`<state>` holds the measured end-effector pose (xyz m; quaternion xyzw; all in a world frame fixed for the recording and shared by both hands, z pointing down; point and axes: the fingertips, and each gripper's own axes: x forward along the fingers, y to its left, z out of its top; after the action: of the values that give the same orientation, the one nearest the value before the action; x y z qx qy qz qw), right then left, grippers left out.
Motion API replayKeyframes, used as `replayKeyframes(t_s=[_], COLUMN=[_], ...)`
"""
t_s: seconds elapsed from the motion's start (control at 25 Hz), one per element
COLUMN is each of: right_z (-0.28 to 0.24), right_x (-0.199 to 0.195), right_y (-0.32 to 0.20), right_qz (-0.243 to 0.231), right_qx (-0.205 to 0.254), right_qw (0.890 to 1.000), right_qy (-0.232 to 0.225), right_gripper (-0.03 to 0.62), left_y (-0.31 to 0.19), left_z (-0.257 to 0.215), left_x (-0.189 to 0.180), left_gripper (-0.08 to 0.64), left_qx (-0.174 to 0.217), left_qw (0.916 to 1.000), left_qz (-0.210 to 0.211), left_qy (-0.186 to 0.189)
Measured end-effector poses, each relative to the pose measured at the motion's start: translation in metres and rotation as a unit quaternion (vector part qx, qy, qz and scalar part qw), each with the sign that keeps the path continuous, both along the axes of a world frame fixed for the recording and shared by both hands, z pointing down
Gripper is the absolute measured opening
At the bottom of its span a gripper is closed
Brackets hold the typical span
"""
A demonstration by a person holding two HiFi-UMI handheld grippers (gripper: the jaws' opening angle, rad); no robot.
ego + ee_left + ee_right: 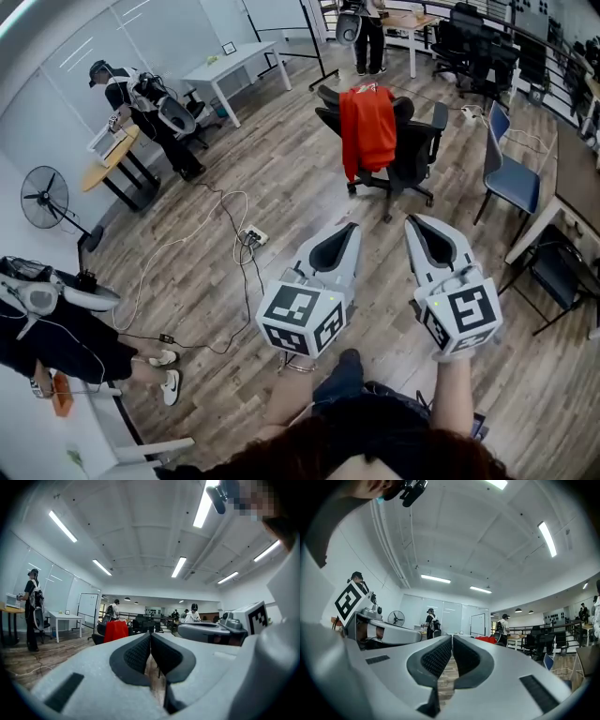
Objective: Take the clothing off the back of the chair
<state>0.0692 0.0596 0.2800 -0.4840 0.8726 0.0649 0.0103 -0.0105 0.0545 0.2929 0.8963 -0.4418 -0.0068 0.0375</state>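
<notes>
1. In the head view, the red clothing (367, 127) is hanging over the back of the black chair (412, 155). It is hanging long-ways, up and down. The chair is standing on the wooden floor (234, 281), far ahead of both grippers.
2. Still in the head view, the left gripper (348, 230) and the right gripper (418, 223) are pointing side by side toward the chair. The clothing is lying straight ahead, a little more in line with the left one. Neither looks much nearer, so I think the person needs to walk closer first.
3. In the left gripper view, the jaws are pressing together with nothing between them. The red clothing (116, 631) is showing far off, a bit left of the jaw tips.
4. In the right gripper view, the jaws are also sitting tight together and holding nothing. The red clothing (487, 640) is peeking up far away, a bit right of the jaw tips.
</notes>
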Motion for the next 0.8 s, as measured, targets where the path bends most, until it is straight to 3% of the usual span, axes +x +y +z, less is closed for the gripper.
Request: replayKeyframes(t_s=[0.8], right_z=[0.009], right_x=[-0.015], right_y=[-0.129], right_qz=[0.013], right_qx=[-0.012], right_qw=[1.0], right_qy=[-0.003], right_gripper=[0.008], left_y=[-0.131], left_z=[0.008], left_x=[-0.02], left_gripper=[0.018], left_qx=[-0.005], left_qw=[0.9998], left_qz=[0.017], left_qy=[0.008])
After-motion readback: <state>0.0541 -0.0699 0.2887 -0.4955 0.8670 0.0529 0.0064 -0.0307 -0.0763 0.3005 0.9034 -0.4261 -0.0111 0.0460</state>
